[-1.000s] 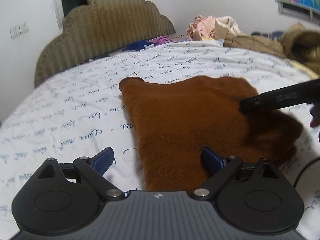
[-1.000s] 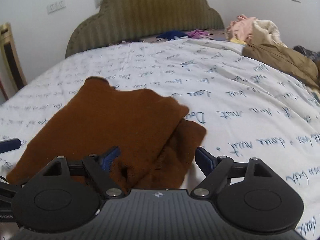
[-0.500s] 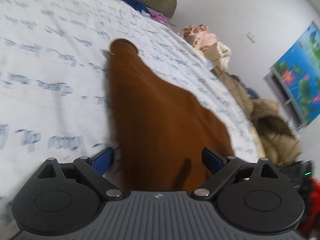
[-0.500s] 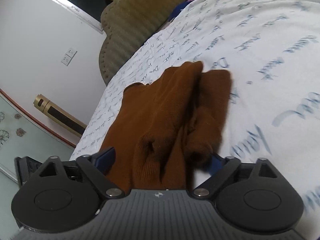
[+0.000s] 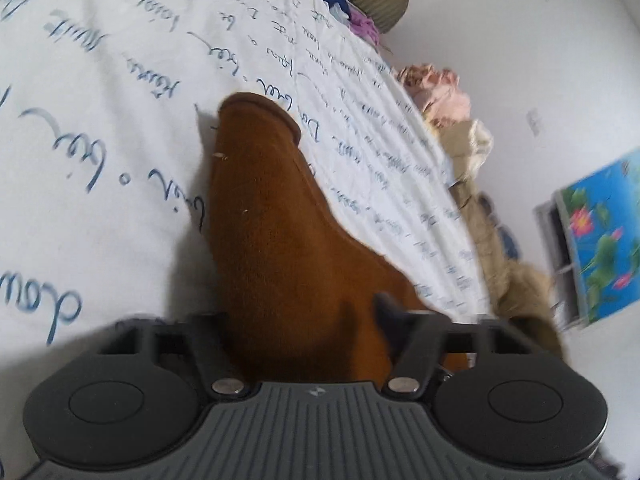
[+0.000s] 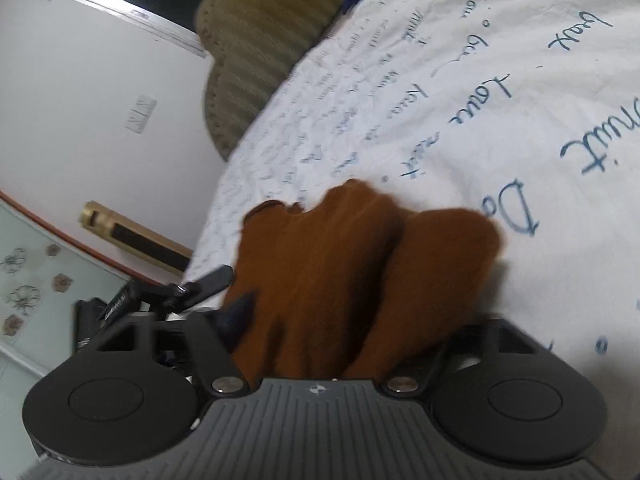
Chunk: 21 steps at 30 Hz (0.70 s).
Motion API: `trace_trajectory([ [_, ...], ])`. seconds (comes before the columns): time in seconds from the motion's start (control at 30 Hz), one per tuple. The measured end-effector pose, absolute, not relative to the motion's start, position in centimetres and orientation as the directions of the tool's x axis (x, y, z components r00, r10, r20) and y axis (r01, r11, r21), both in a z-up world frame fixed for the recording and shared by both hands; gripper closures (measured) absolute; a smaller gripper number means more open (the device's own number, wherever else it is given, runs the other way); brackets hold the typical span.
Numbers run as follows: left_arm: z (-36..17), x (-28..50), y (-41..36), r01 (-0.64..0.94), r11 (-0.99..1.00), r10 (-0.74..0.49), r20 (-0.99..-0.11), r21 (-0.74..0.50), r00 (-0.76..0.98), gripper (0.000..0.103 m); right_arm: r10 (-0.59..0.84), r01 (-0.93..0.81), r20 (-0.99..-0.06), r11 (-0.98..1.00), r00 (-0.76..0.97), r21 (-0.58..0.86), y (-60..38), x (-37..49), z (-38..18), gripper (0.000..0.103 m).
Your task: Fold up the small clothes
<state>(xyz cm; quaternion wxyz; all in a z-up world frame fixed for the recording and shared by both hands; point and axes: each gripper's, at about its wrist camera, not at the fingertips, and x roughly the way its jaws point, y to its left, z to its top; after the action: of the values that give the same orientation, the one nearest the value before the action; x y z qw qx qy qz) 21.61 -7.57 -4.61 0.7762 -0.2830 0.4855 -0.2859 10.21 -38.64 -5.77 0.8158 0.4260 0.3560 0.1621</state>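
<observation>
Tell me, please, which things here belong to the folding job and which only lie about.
For the job:
- brown garment
- left claw, closing on its edge
- right claw, closing on its bunched end

Lying about:
- pink clothes
- tan jacket
- purple cloth
- bed sheet

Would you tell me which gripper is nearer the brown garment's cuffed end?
Left. The left gripper is at the brown garment edge leading to the cuffed end; the right gripper is at the opposite edge. Both pairs of jaws are closing, cloth between them.
</observation>
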Motion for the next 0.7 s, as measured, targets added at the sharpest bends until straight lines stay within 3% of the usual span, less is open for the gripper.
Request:
trace_trajectory([
  [0.07, -4.7, 21.8, -7.9, 0.184, 0.697, -0.7, -0.603, -0.693, 0.382, 0.075, 0.551, 0.068, -0.473, 0.599, 0.688, 0.798, -38.7, 10.6, -6.4, 0.069],
  [0.13, -4.5, 21.7, -7.6, 0.206, 0.698, -0.698, -0.588, -0.685, 0.408, 0.08, 0.543, 0.063, -0.465, 0.601, 0.699, 0.797, -38.6, 10.3, -6.3, 0.071],
  [0.27, -2.6, 20.3, -7.4, 0.316, 0.753, -0.651, -0.581, -0.577, 0.488, 0.083, 0.502, 0.018, -0.482, 0.679, 0.718, 0.734, -37.2, 9.8, -5.2, 0.072],
  [0.4, 0.3, 19.6, -7.1, 0.396, 0.791, -0.609, -0.542, -0.467, 0.579, 0.083, 0.498, -0.042, -0.435, 0.692, 0.75, 0.721, -36.4, 10.4, -3.6, 0.073],
  [0.5, 1.5, 20.7, -7.9, 0.413, 0.836, -0.549, -0.576, -0.362, 0.606, 0.081, 0.48, -0.042, -0.409, 0.686, 0.776, 0.726, -35.9, 11.6, -3.0, 0.07],
  [0.63, 1.0, 21.3, -7.8, 0.369, 0.886, -0.455, -0.683, -0.282, 0.571, 0.074, 0.421, 0.087, -0.508, 0.7, 0.751, 0.709, -35.5, 13.2, -4.3, 0.052],
  [0.7, 0.7, 20.1, -6.1, 0.378, 0.871, -0.485, -0.666, -0.314, 0.566, 0.06, 0.435, 0.081, -0.507, 0.695, 0.744, 0.715, -35.5, 12.4, -4.6, 0.045],
])
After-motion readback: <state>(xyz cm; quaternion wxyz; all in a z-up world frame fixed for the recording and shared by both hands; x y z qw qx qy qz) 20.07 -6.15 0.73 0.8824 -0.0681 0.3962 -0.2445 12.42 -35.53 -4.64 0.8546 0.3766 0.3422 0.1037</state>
